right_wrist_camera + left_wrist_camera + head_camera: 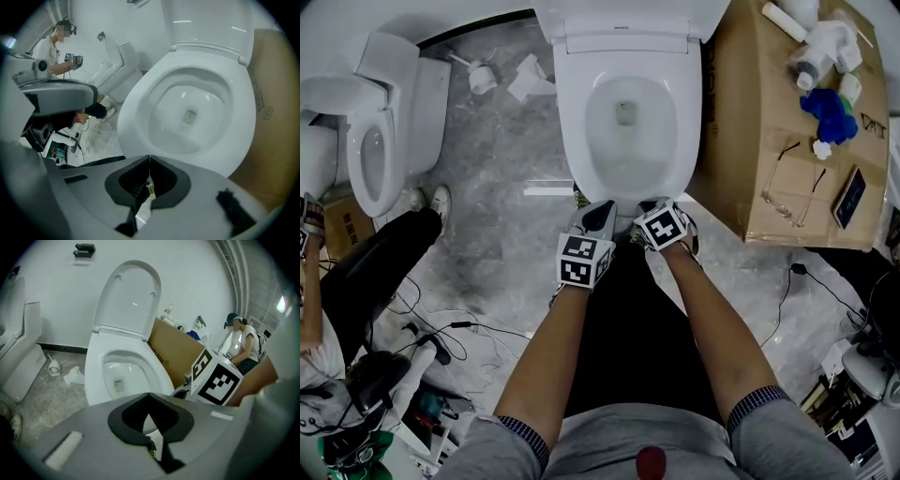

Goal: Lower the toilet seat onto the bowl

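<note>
The toilet seat (129, 298) stands raised above the bowl (572, 131), tilted back toward the wall. The left gripper (601, 214) and right gripper (653, 202) hang by the bowl's front edge, both sets of jaws pressed together and holding nothing. The seat is stiff, smooth plastic on a hinge; it looks light but liable to slip and slam, so its top rim seems the best hold. A cardboard box (759, 141) carrying bottles (811, 56) and glasses (787, 202) crowds the bowl's right side.
</note>
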Available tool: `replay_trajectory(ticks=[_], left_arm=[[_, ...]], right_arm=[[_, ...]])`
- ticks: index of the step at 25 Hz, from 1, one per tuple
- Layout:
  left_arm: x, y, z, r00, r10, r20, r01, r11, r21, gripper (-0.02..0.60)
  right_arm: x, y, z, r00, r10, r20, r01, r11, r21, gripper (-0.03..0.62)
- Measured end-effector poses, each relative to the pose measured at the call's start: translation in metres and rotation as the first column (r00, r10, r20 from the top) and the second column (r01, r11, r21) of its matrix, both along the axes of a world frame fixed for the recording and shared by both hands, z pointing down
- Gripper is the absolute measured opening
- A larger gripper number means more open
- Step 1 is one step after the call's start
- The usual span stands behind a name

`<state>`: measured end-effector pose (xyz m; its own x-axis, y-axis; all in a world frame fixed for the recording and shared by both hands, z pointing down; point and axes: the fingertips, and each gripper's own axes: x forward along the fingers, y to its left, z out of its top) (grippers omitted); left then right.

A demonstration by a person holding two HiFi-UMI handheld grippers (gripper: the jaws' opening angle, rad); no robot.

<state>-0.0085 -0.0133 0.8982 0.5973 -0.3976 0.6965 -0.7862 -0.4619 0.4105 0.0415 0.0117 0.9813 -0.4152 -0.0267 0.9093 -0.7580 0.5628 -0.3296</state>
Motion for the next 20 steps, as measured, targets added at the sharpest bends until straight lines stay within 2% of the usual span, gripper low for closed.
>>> replay_trajectory(ticks=[6, 10, 16, 20], left_arm=[[0.001, -0.001, -0.001, 1.000, -0.005, -0.001, 0.005, 1.000, -0.005, 0.006], [0.001, -0.010, -0.016, 1.000, 0.014, 0.000, -0.014, 1.000, 0.018, 0.008], [0.008, -0.032, -0.061, 1.000, 0.029, -0.007, -0.028, 0.997, 0.074, 0.008], [0.014, -0.047, -0.103, 0.999, 0.042, -0.015, -0.040, 0.991, 0.129, 0.008]], right_arm=[[0.003, -0.001, 0.001, 1.000, 0.026, -0.011, -0.026, 1.000, 0.003, 0.017], [0.009, 0.001, -0.009, 0.999, 0.043, -0.018, -0.044, 0.999, -0.019, 0.018], [0.024, -0.020, -0.065, 0.993, 0.116, 0.015, -0.117, 0.992, 0.046, 0.018], [0.026, -0.041, -0.116, 0.984, 0.164, 0.069, -0.171, 0.980, 0.098, 0.018]])
